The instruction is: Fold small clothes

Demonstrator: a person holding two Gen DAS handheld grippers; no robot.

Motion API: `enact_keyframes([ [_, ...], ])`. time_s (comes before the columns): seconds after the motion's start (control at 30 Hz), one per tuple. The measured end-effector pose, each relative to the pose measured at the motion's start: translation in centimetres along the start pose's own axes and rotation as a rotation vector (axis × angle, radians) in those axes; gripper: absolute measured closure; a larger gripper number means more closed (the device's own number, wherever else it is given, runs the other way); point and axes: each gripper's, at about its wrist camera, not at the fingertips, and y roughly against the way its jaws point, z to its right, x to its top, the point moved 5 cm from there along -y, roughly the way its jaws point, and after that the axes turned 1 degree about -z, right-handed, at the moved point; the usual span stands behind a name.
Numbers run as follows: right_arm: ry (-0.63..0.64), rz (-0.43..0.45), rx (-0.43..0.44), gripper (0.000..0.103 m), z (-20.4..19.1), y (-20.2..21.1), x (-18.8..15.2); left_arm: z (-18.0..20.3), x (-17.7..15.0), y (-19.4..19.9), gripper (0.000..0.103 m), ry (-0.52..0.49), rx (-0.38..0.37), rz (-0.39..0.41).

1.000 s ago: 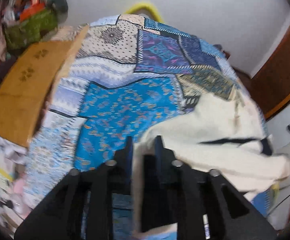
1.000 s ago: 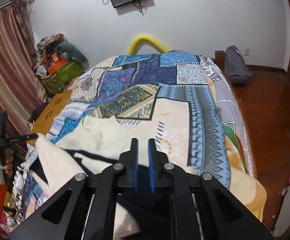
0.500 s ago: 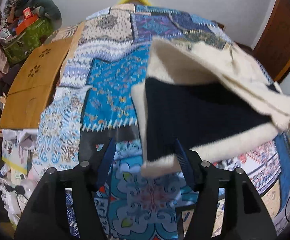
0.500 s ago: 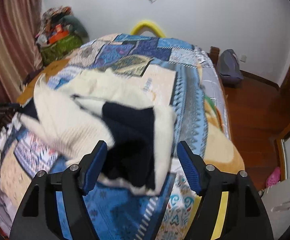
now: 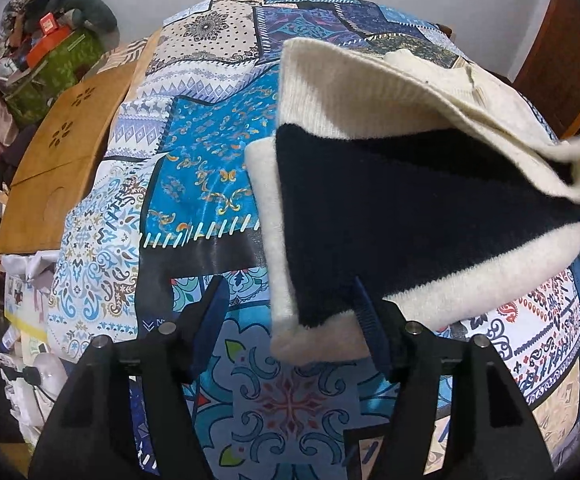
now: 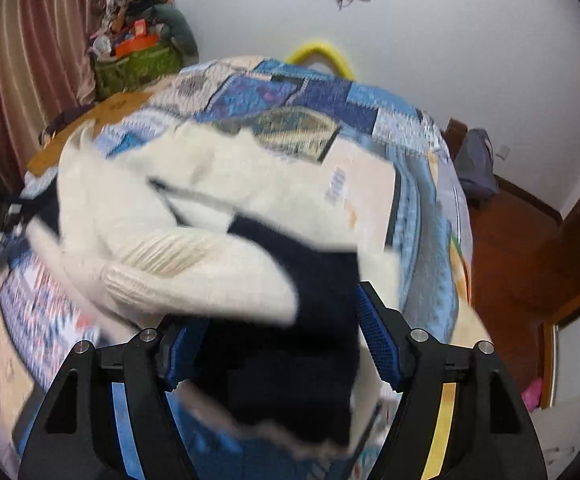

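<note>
A cream and navy knit sweater point(image 5: 389, 184) lies folded over on the patchwork bedspread point(image 5: 202, 160), its lower corner reaching between my left fingers. My left gripper point(image 5: 290, 332) is open just below that corner. In the right wrist view the same sweater point(image 6: 218, 240) is blurred and lies on the bed, its navy part between the blue pads. My right gripper point(image 6: 278, 356) is open around the navy edge without pinching it.
A brown wooden board point(image 5: 62, 152) lies along the bed's left side. A green bag with clutter point(image 5: 54, 56) stands at the far left. A wooden floor and a grey bag point(image 6: 477, 164) lie right of the bed. A curtain point(image 6: 18, 60) hangs left.
One second ago both grippers were shut on the sweater. Both have opened and let it go; it now lies folded on the bed, and both grippers have drawn back slightly.
</note>
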Motion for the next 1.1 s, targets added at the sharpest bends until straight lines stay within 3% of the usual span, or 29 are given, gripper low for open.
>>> enact_keyframes([
  [0.17, -0.190, 0.039, -0.046, 0.036, 4.4, -1.5, 3.0, -0.7, 0.3, 0.1, 0.034, 0.012, -0.024, 0.002],
  [0.23, -0.256, 0.042, -0.020, 0.036, 5.6, -1.5, 3.4, -0.8, 0.8, 0.5, 0.034, 0.014, -0.031, 0.019],
  [0.37, -0.258, 0.053, -0.011, 0.036, 6.0, -0.6, 3.5, -1.0, 3.0, 0.9, 0.034, 0.030, -0.067, 0.047],
  [0.53, -0.243, -0.001, 0.019, 0.036, 5.4, -1.6, 2.4, -1.2, 7.1, -0.9, 0.035, 0.073, -0.109, 0.053],
  [0.67, -0.262, -0.039, 0.026, 0.040, 5.9, -3.2, 1.6, -0.7, 9.8, -3.4, 0.049, 0.104, -0.151, 0.020],
  [0.73, -0.292, -0.063, 0.046, 0.051, 6.2, -4.0, 1.1, -0.3, 10.8, -4.6, 0.056, 0.106, -0.151, 0.004],
  [0.8, -0.323, -0.073, 0.051, 0.053, 6.6, -4.5, 0.8, 0.2, 11.4, -5.8, 0.062, 0.097, -0.141, -0.013],
  [0.93, -0.358, -0.086, 0.075, 0.071, 7.0, -5.2, 0.6, 0.7, 12.0, -7.1, 0.083, 0.097, -0.113, -0.036],
  [1.0, -0.356, -0.086, 0.087, 0.071, 6.9, -5.4, 0.6, 0.7, 12.1, -7.0, 0.093, 0.100, -0.110, -0.029],
  [1.1, -0.343, -0.083, 0.102, 0.076, 6.6, -5.6, 0.9, 0.8, 12.1, -6.1, 0.096, 0.084, -0.083, 0.006],
])
